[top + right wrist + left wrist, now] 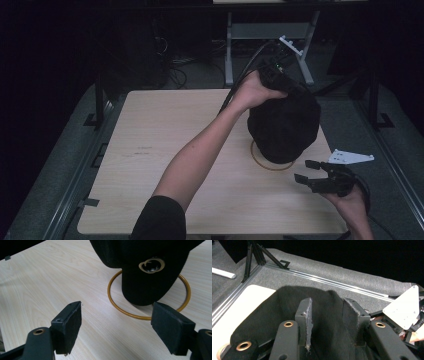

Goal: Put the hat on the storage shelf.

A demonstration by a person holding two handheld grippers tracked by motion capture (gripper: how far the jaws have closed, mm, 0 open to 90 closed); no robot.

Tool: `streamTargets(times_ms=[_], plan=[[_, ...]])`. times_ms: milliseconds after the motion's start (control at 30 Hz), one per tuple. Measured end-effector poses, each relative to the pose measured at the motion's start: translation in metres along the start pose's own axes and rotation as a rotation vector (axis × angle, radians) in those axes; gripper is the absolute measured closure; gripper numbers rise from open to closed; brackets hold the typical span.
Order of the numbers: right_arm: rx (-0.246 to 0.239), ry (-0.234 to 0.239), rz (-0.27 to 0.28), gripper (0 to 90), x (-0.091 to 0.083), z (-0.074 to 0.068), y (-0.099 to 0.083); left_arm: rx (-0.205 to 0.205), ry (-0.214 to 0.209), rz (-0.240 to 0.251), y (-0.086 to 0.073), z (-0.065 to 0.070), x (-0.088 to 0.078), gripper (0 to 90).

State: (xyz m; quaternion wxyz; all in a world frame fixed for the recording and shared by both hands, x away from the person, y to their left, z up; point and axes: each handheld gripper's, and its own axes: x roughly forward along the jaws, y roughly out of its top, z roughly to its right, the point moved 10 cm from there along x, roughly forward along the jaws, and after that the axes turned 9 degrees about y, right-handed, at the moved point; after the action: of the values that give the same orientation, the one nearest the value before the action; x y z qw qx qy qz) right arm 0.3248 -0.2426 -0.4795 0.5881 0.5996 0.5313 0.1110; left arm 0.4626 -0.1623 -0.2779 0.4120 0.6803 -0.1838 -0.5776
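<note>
Left tongs (280, 87) sit on top of the black hat (284, 127), reaching in from above near the desk's far right corner. In the left gripper view the pads (308, 315) stand part-open with dark hat fabric (327, 312) lying between them; neither pad looks pressed onto the cloth, so I read it as no grip, hat free.

Right tongs (306, 171) are parked by the desk's right edge, just in front of the hat, wide open and empty. In the right gripper view the pads (68, 322) frame bare desk (37, 290), aimed at the hat's front.

The hat stands on a stand whose yellow ring base (147, 315) rests on the desk at its right side, inside the right edge. Round metal badge (151, 265) on the front faces the right tongs.

Step, as I judge it: dressing the hat on its stand, left side at or just off the crown.

Next move calls for: if it needs straightening, left tongs close on a fold of the crown, not the stand underneath; right tongs come forward to the lower front edge and tug level. Keep the ring base from sliding.
</note>
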Motion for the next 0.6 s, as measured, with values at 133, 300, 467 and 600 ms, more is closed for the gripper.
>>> streamTargets(times_ms=[133,300,467,600], plan=[[0.003,-0.003,-0.003,23.9,0.001,0.000,-0.001,-0.016,0.003,0.002,-0.009,-0.004,-0.003,57.9],[0.004,0.000,-0.005,23.8,0.002,0.001,-0.002,-0.006,-0.007,-0.008,-0.016,-0.003,-0.008,54.6],[0.011,0.002,-0.004,23.5,0.002,0.001,-0.002,0.002,-0.001,-0.005,-0.019,-0.004,-0.015,53.4],[0.011,0.000,-0.002,23.5,0.002,0.002,-0.002,0.001,0.014,0.021,-0.020,-0.005,-0.025,52.7]])
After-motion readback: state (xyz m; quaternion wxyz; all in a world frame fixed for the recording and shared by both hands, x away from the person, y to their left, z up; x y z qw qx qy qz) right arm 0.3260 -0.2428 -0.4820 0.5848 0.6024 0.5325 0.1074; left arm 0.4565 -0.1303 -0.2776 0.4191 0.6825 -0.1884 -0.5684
